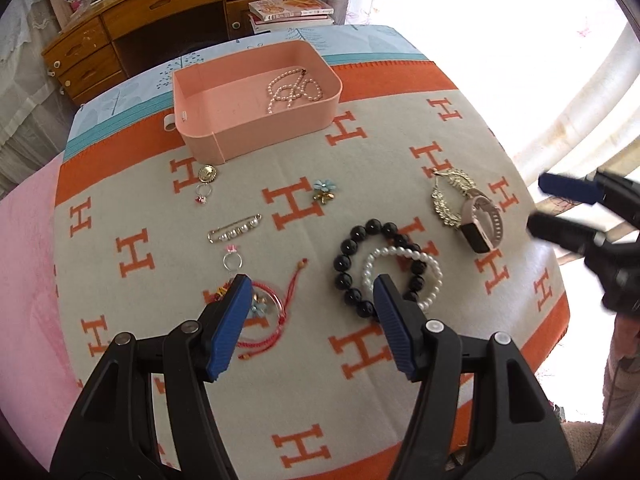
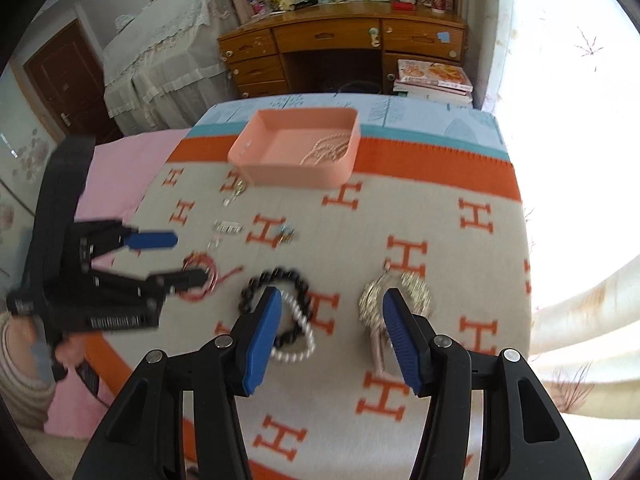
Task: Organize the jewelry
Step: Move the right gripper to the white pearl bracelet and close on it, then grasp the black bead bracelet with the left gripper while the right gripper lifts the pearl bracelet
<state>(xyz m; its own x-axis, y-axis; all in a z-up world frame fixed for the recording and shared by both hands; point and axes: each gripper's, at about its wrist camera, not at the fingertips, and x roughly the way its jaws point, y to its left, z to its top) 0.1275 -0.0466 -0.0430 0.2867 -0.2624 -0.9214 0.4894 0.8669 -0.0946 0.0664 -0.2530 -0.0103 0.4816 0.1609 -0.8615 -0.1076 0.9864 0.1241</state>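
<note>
- Sorting is under way: we count one pearl necklace (image 1: 294, 87) already in the pink tray (image 1: 224, 136), the rest of the jewelry loose on the blanket (image 1: 400, 152).
- Both claws gape wide, holding nothing: left claw (image 1: 310, 292) above the red cord bracelet (image 1: 272, 312), right claw (image 2: 330, 304) between pearl bracelet (image 2: 298, 344) and gold piece (image 2: 374, 300).
- Next we judge: descend, pinch one piece, carry it to the tray.

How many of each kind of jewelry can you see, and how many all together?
Necklaces: 2, pearl necklace, gold necklace
Bracelets: 3, black, white pearl, red string
Rings: 2
Brooches and pins: 3
Watch: 1
Total: 11
</note>
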